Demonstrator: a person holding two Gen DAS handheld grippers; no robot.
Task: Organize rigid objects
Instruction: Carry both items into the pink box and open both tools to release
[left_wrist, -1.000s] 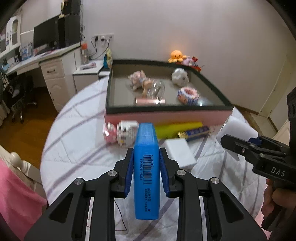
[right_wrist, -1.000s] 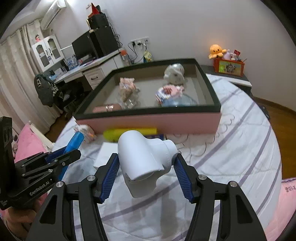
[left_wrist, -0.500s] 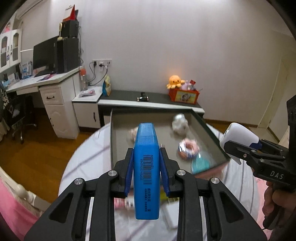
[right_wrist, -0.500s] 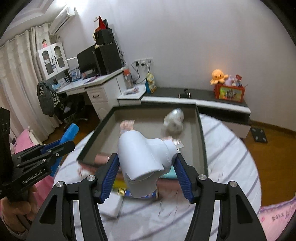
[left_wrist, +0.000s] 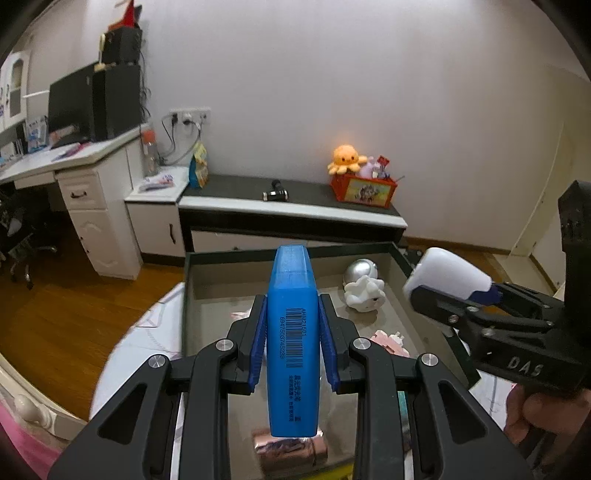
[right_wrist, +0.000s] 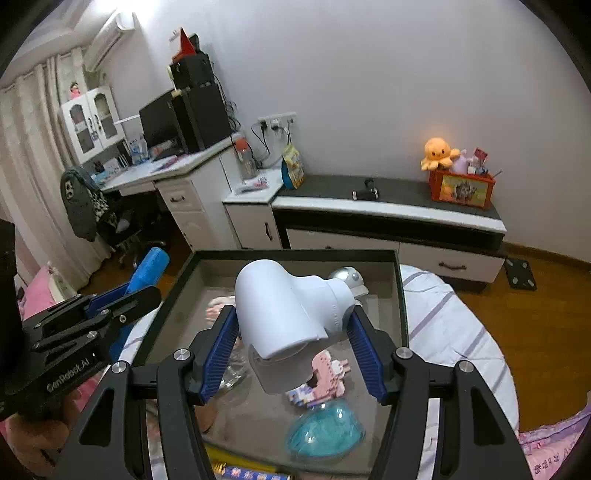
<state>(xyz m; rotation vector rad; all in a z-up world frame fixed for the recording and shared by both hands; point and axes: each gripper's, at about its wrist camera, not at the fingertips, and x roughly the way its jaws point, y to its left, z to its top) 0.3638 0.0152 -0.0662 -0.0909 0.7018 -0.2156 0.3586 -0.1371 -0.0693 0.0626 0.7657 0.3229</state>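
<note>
My left gripper (left_wrist: 291, 325) is shut on a blue flat case with a barcode (left_wrist: 293, 343) and holds it above the dark-rimmed box (left_wrist: 258, 254). My right gripper (right_wrist: 293, 339) is shut on a white elbow-shaped plastic piece (right_wrist: 284, 314), also above the box (right_wrist: 295, 253). In the box lie a silver-and-white toy (left_wrist: 362, 286), a pink block figure (right_wrist: 325, 376), a teal shell-shaped thing (right_wrist: 325, 432) and a pink cylinder (left_wrist: 291, 450). Each gripper shows in the other's view: the right one (left_wrist: 454, 295) at the right, the left one (right_wrist: 122, 295) at the left.
The box stands on a round table with a striped white cloth (right_wrist: 450, 332). Behind are a low cabinet (right_wrist: 388, 210) with an orange plush octopus (right_wrist: 437, 151) and toy bin, and a desk (right_wrist: 177, 170) with monitor. A yellow item (right_wrist: 236, 461) lies before the box.
Both grippers have risen and moved forward with their loads, from low before the box's pink front to over its inside. Both grips are unchanged.
</note>
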